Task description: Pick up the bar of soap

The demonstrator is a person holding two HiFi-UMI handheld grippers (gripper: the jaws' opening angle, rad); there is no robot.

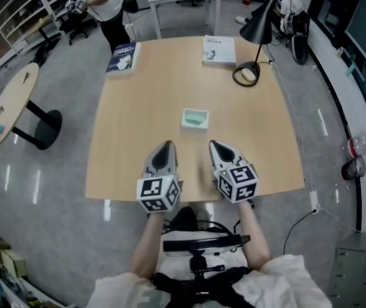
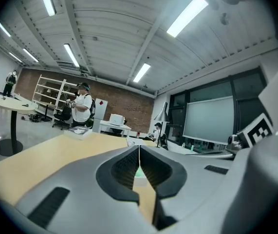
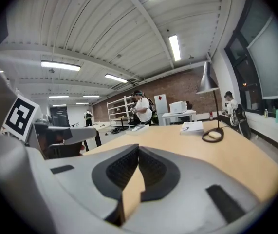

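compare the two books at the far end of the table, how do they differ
The left book has a dark blue cover; the right book is white. The left book sits skewed at the table corner; the right book lies squarer, beside the lamp. Both lie flat and closed.

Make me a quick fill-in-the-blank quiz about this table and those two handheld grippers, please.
1. The bar of soap, lying in a white dish, is ____ in colour.
2. The left gripper and right gripper both have their fingers ____, holding nothing.
3. The black desk lamp stands near the table's far ____ corner.

Missing words: green; shut; right.
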